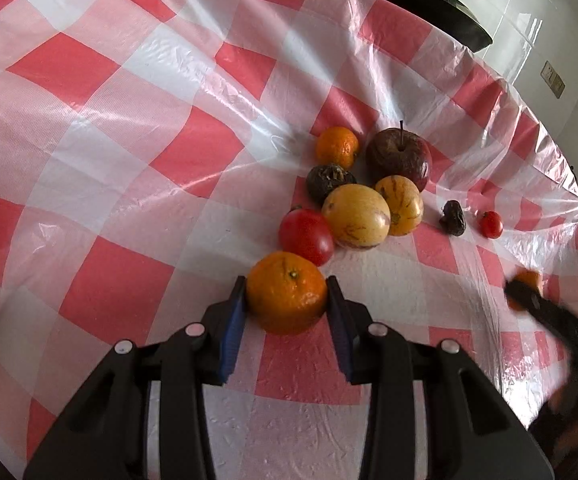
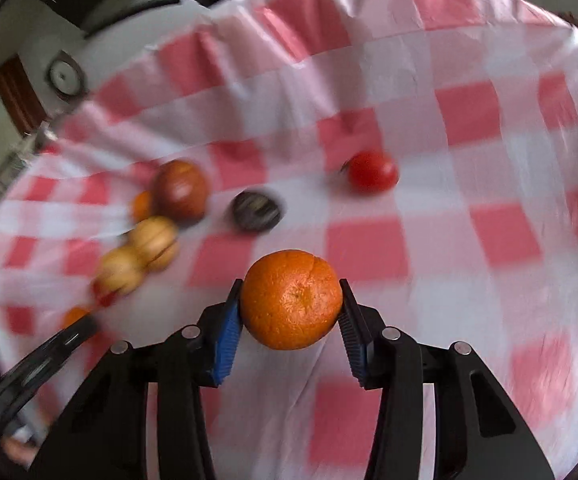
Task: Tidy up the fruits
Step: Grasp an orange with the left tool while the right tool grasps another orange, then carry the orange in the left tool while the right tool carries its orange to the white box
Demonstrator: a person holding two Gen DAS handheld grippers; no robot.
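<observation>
While clamping one orange (image 1: 287,292) per gripper (image 1: 287,296), leaves the dark dried fruit (image 1: 453,218) and small tomato (image 1: 491,224) far right, ungrouped.

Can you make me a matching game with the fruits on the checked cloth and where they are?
Things:
1. apple
2. big tomato
3. small tomato
4. near orange

Places:
A. between the left gripper fingers
B. off to the right, beside a dark shrivelled fruit
C. at the back, next to the far orange
D. touching the yellow striped fruit

Pairs: 1-C, 2-D, 3-B, 4-A
</observation>
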